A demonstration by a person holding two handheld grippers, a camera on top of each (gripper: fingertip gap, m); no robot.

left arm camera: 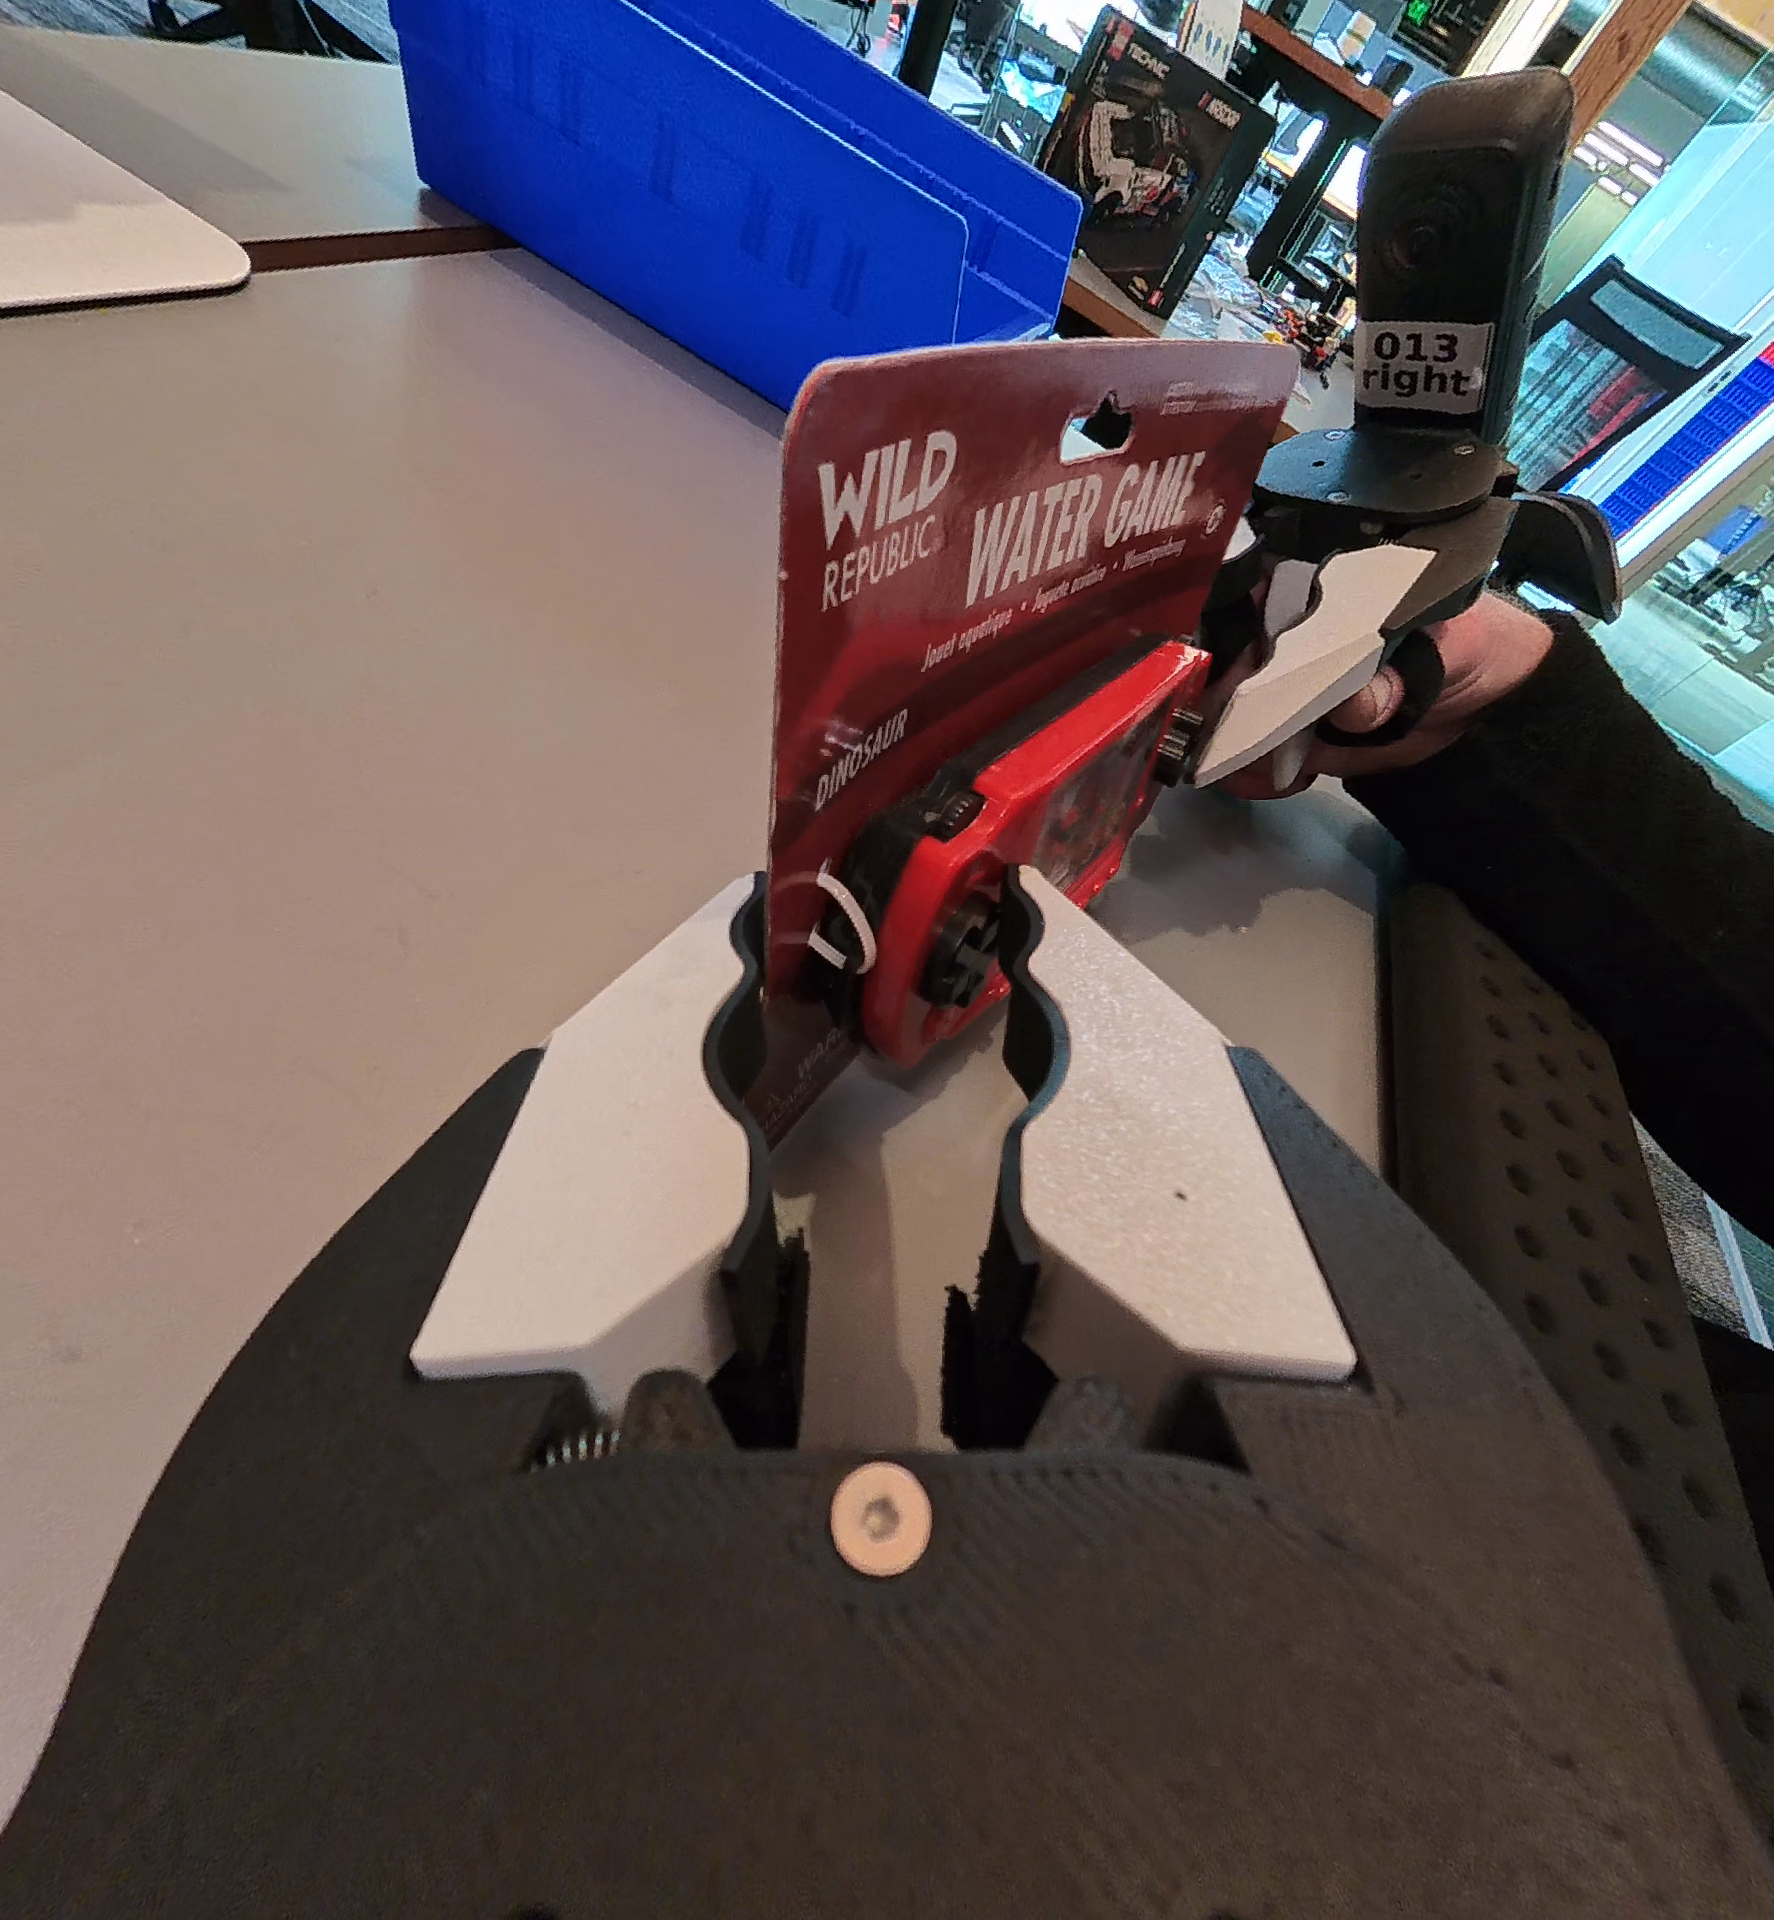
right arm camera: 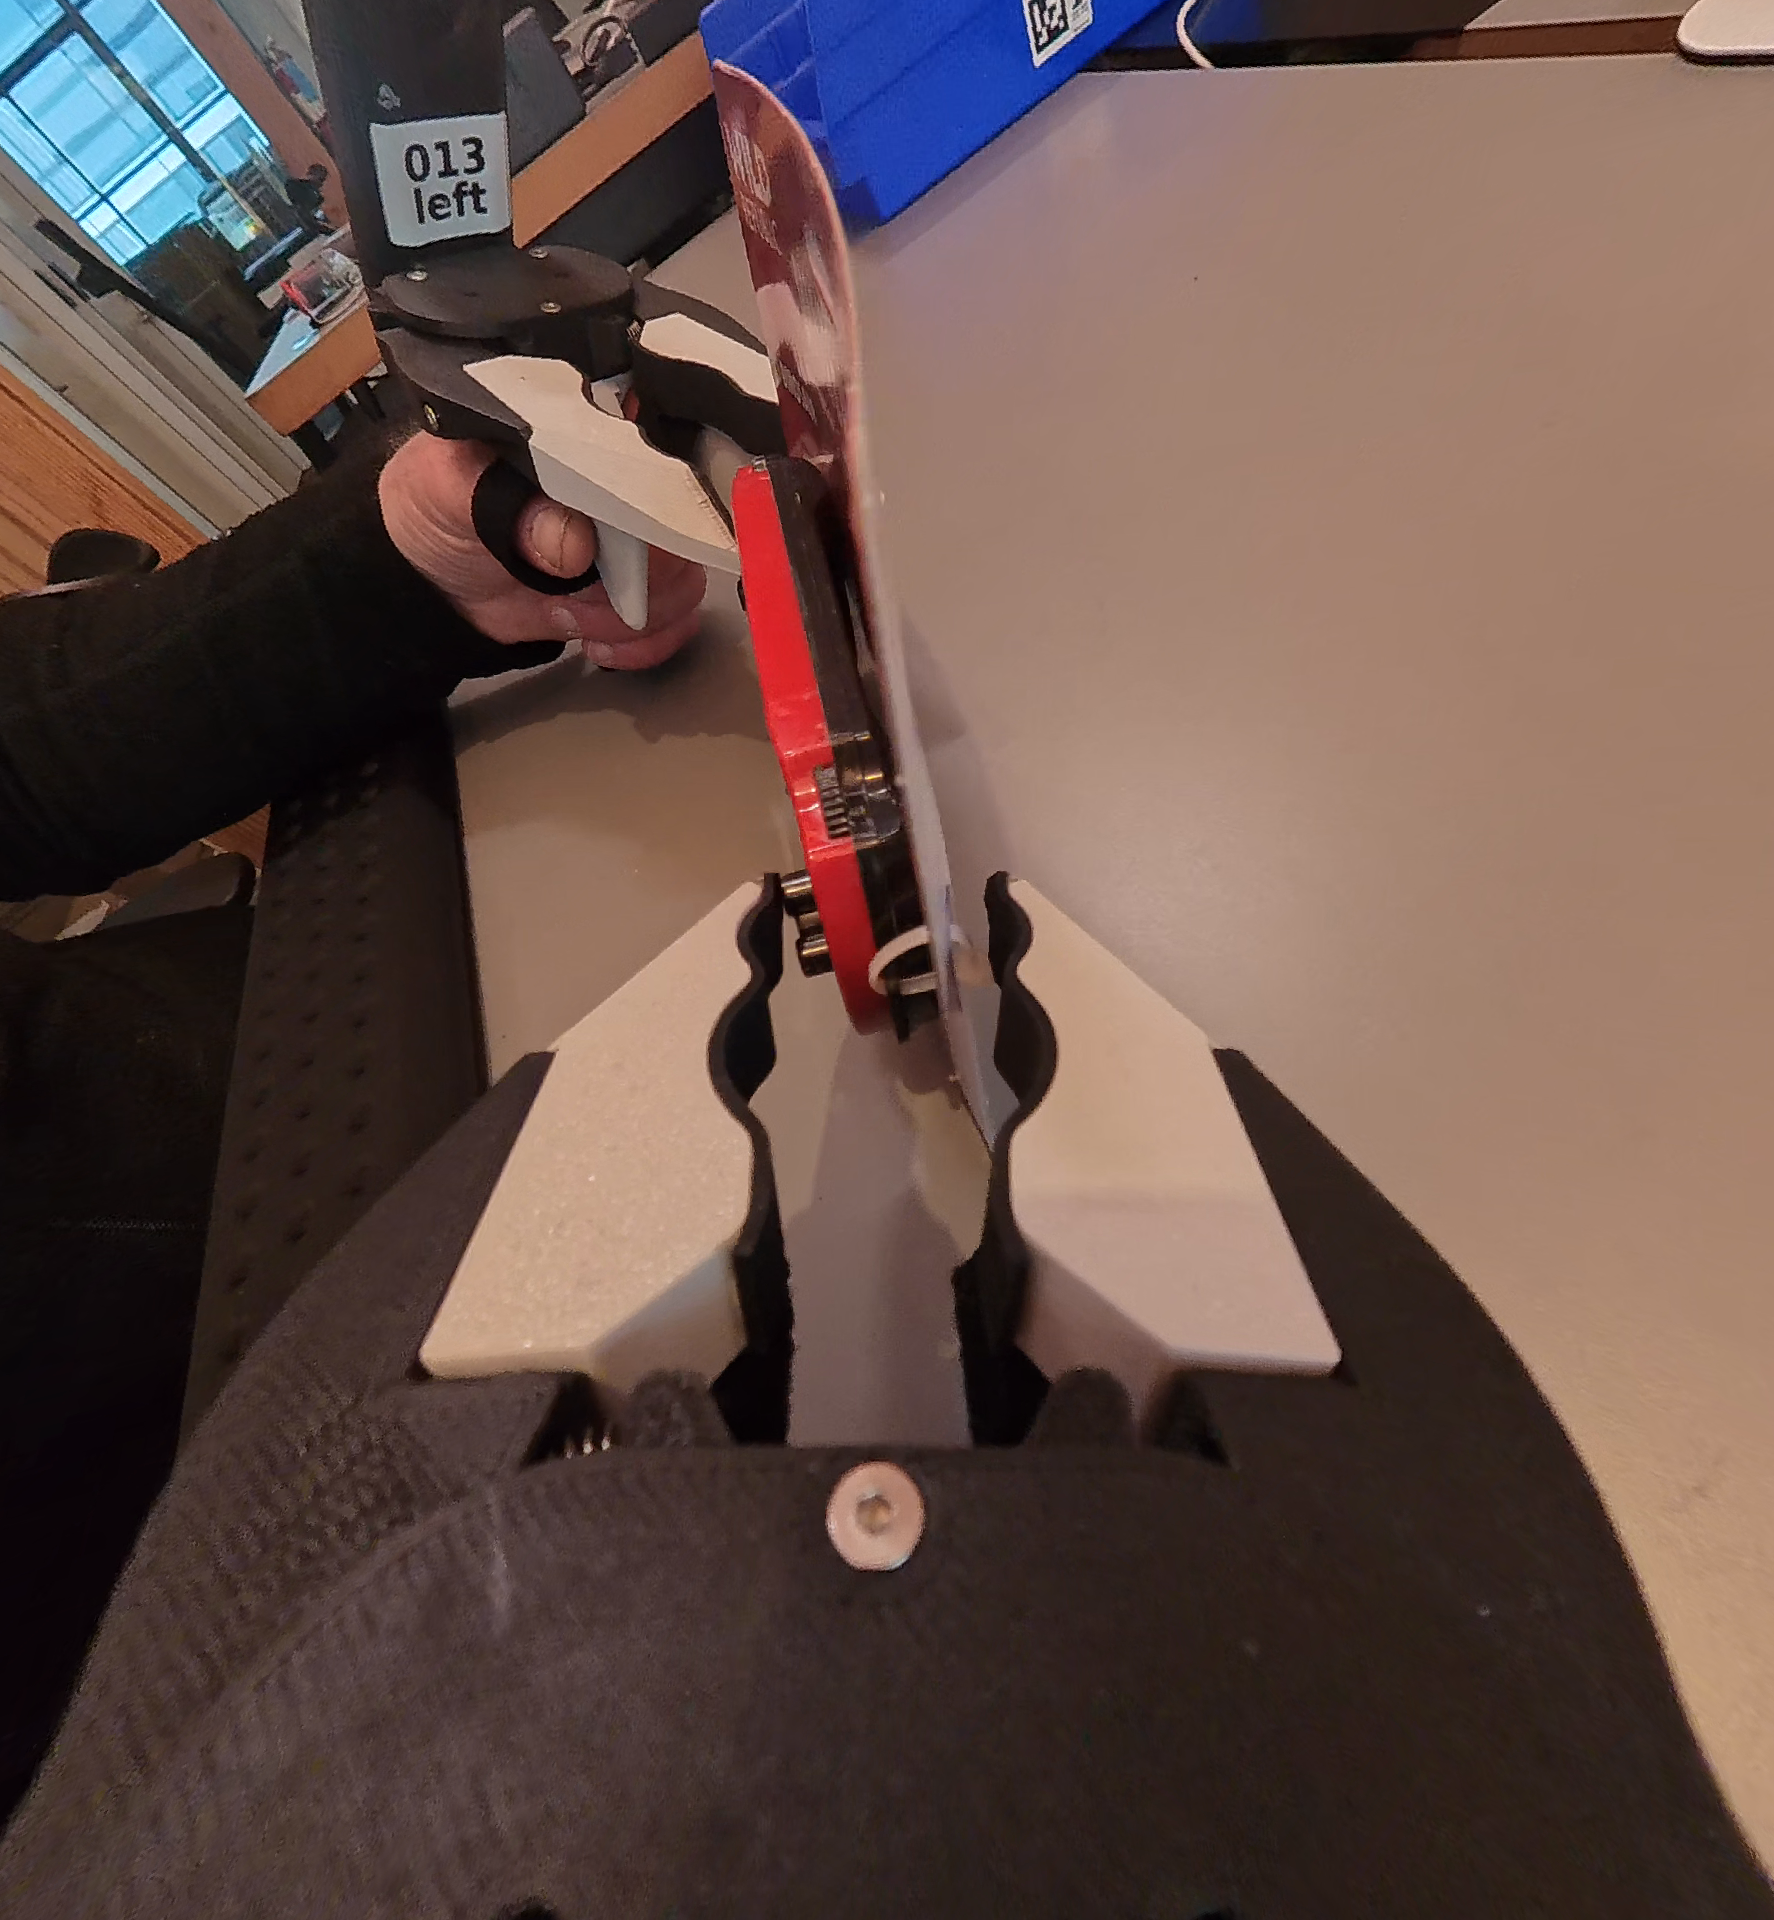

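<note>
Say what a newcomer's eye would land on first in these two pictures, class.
First, the red toy on its red card, standing on edge on the grey table between two grippers. The left gripper straddles one end of the pack and the right gripper the other, jaws around toy and card. Behind stands a blue bin.

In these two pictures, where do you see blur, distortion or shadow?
Left wrist view: sharp carded red toy, wide-angle bending of the grey table edge, soft shadow under the left gripper. Right wrist view: the card's upper part is blurred, and the right gripper stays sharp.
</note>
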